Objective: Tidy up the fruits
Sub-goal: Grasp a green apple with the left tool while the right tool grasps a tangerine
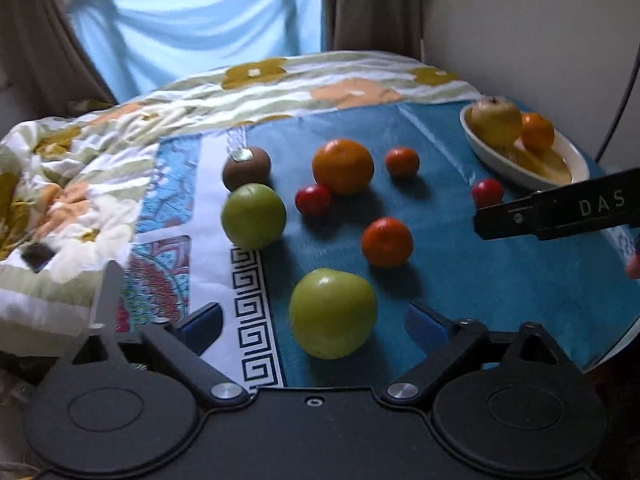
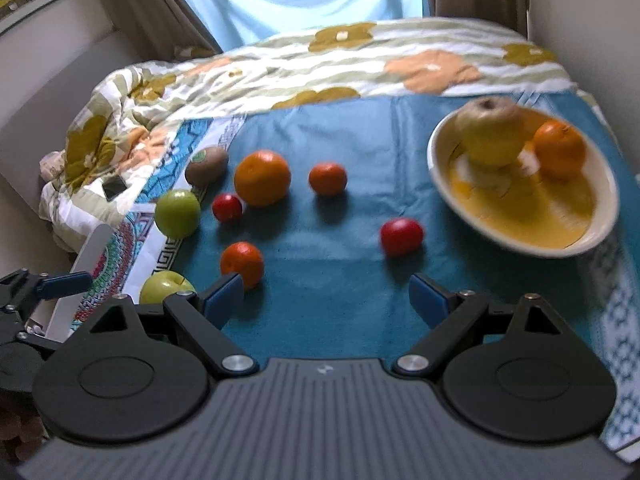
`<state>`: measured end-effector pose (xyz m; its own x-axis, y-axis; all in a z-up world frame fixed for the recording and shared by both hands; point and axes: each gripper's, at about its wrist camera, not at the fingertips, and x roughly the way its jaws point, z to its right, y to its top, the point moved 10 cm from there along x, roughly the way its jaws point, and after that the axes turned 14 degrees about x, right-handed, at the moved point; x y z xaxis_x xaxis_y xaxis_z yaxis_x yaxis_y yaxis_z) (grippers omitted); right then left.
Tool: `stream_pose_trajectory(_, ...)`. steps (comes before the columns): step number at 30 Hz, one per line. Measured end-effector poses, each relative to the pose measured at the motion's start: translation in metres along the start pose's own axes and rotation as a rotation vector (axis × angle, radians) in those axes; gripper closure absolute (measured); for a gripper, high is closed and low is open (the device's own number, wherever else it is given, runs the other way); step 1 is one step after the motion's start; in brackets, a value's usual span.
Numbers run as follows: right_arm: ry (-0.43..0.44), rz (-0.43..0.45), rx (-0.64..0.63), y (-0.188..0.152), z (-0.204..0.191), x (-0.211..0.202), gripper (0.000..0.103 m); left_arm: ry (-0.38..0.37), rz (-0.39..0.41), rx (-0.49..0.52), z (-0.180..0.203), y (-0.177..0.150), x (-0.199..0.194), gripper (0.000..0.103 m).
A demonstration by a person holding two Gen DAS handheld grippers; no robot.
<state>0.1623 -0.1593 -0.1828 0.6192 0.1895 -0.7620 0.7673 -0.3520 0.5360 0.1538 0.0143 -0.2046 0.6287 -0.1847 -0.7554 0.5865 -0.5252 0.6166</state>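
Note:
Loose fruit lies on a blue cloth. My left gripper is open, its blue pads on either side of a green apple just ahead. Beyond lie a second green apple, a kiwi, a large orange, small tangerines and red fruits. A white bowl at the far right holds a yellow apple and an orange. My right gripper is open and empty above the cloth, short of a red fruit. The bowl is at its right.
A flowered duvet is bunched at the left and along the back of the bed. A dark phone lies on it. The right gripper's black arm enters the left wrist view from the right. Curtains and a window stand behind.

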Motion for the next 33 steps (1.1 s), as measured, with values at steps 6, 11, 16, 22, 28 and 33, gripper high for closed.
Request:
stream_pose_trajectory(6,0.015,-0.034,0.036,-0.006,-0.011,0.024,0.001,-0.058,-0.003,0.032,0.004,0.002,0.023,0.020)
stream_pose_trajectory(11,0.024,-0.059,0.040,-0.008,-0.019,0.035,0.007,-0.107,0.001,0.012,0.004,0.003,0.029,0.043)
stream_pose_trajectory(16,0.045,-0.084,0.061,-0.009,-0.027,0.044,0.015,-0.098,0.005,0.030,0.005,0.001,0.026,0.043)
stream_pose_trajectory(22,0.063,-0.108,0.042,-0.015,-0.036,0.052,0.024,-0.080,-0.002,0.048,0.000,-0.005,0.023,0.043)
stream_pose_trajectory(28,0.070,-0.114,0.009,-0.016,-0.045,0.062,0.029,-0.063,-0.011,0.035,-0.006,-0.011,0.020,0.043)
stream_pose_trajectory(33,0.074,-0.107,-0.014,-0.013,-0.050,0.067,0.033,-0.046,-0.014,0.031,-0.009,-0.013,0.019,0.043)
